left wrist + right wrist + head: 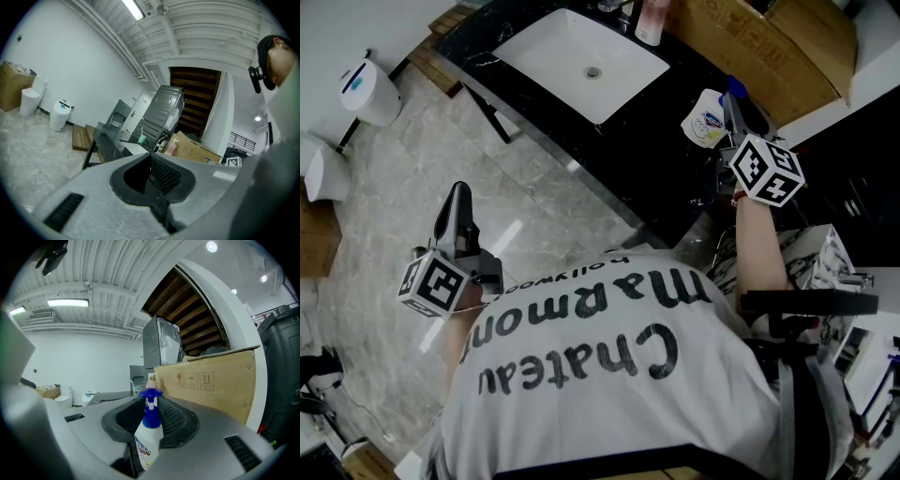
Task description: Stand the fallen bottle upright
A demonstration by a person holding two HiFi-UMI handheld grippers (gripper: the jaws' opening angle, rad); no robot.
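1. right gripper: i read its jaws as clamped on the bottle, one ribbed pad pressed to each side of the white body.
2. bottle: white, with a blue pump head that sticks up above the jaws. it stands nearly upright in the right gripper view, leaning slightly. i cannot tell whether its base touches anything.
3. head view: the right gripper reaches out level over the black counter, its marker cube at the wrist end. the bottle sits at the gripper's tip, to the right of the sink basin.
4. left gripper: i see its jaws brought together with nothing between them.
5. head view: the left gripper is held level over the grey floor, well apart from the counter.
6. surroundings: a cardboard box stands behind the counter, just beyond the bottle. a pink bottle stands at the back edge of the basin. white bins stand on the floor at far left.
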